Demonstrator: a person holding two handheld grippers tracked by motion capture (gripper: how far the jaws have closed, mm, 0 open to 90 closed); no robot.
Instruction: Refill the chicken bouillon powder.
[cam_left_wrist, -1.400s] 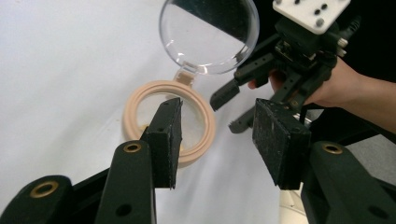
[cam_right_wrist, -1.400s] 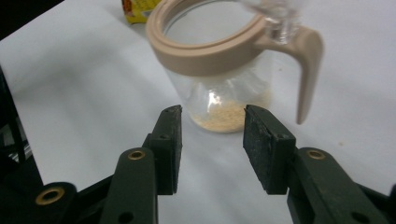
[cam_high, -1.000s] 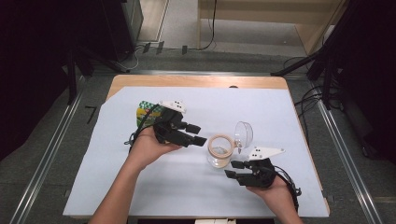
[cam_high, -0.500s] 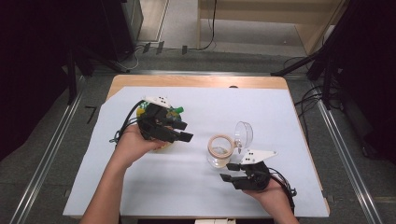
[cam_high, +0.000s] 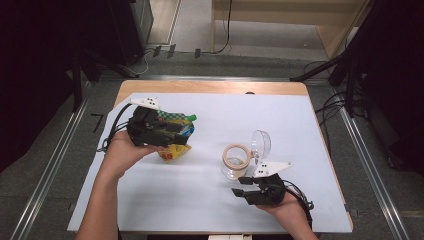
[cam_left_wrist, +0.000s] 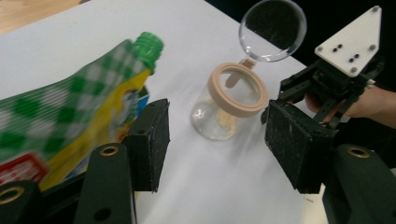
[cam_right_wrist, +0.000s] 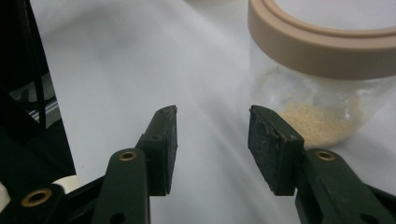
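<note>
White sheeting (cam_high: 200, 210) covers nearly all of my table (cam_high: 210, 87), with bare wood showing only as a strip along the far edge. I see wide open cloth in the middle, in the near-left corner and across the far right.

On the left half lies a green-checked and yellow pouch (cam_high: 175, 135) with a green screw cap (cam_left_wrist: 148, 44), cap toward the centre. My left gripper (cam_high: 172, 131) sits over it in the high view; in the left gripper view the pouch lies just outside the left jaw, and I cannot tell whether it touches. Those jaws stand wide apart with nothing between them.

Right of centre stands a clear jar (cam_high: 236, 162) with a tan rim and a little pale powder at the bottom, its clear hinged lid (cam_high: 260, 145) tipped up behind.

My right gripper (cam_high: 245, 192) rests near the front edge, just beside the jar, jaws parted and empty, the jar beyond the right jaw.
</note>
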